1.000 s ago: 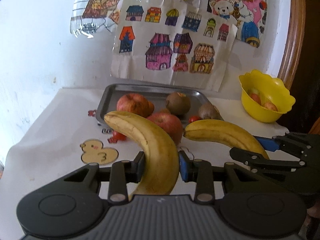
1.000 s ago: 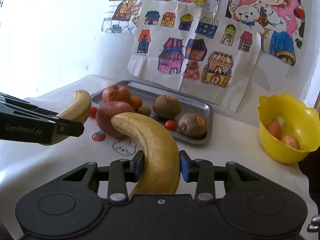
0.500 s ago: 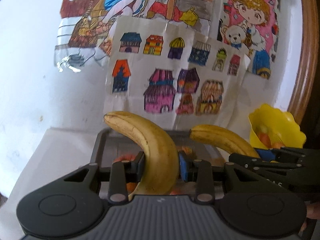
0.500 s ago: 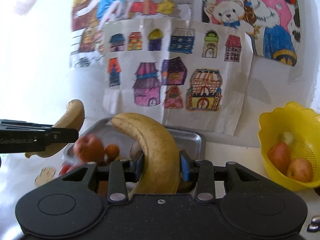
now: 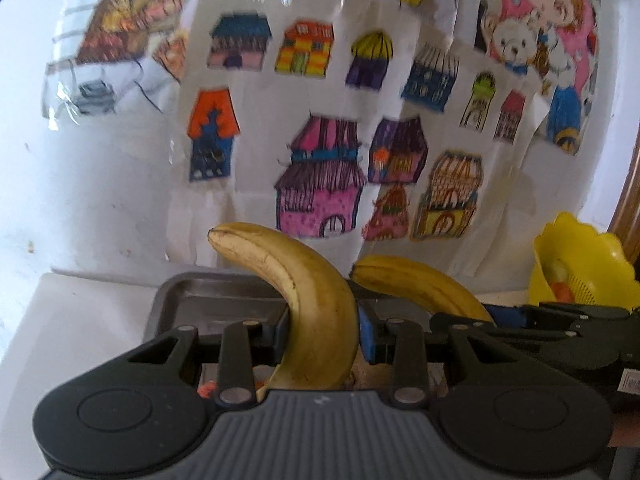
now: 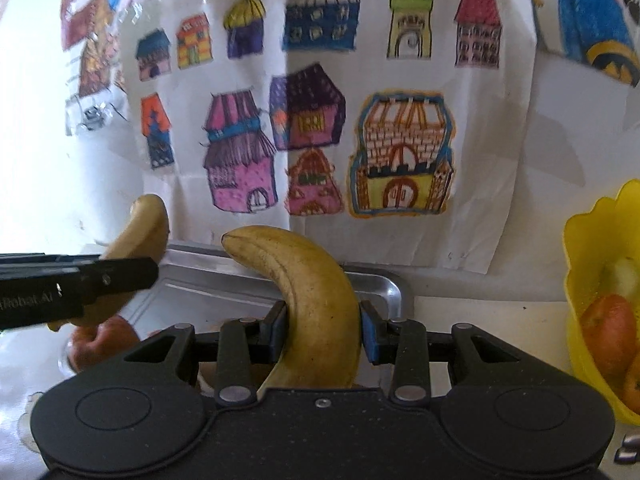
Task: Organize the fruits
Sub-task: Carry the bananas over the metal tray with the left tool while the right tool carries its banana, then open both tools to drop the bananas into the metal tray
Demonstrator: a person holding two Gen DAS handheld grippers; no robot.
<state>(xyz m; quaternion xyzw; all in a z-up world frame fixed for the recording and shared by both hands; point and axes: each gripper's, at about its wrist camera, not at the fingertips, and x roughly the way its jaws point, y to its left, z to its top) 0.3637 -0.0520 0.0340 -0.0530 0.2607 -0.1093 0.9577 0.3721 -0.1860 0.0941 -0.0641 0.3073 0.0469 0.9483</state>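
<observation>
On our left, the left gripper (image 5: 322,332) is clamped on a banana (image 5: 304,300), its blue pads pressing the fruit's lower half from either side. That banana's long axis rises out of the jaws and curls over to the left, so its tip hangs forward and left of the fingers, above the near-left part of the metal tray (image 5: 224,296). The tray lies directly ahead of and below this gripper; little of its floor shows past the gripper body.

Moving right, the right gripper (image 6: 322,332) pinches a second banana (image 6: 312,304) in the same way, mid-body, with the curve arching up and leftward. Seen from the left wrist, this second banana (image 5: 420,284) sits just to the right of the first and close beside it. From the right wrist, an apple (image 6: 102,340) shows low and left of its fingers, under the left gripper's arm, while the tray's right rim (image 6: 384,284) sits just ahead of the right finger.

Farthest right stands the yellow bowl (image 6: 588,240), holding some fruit, well off to the right of both grippers and nearer the right one.

We judge that both bananas are bound for the tray: each gripper needs only to go forward and down, and the left-pointing tips should land first. The two fruits ride close enough that they could knock together on the way.
</observation>
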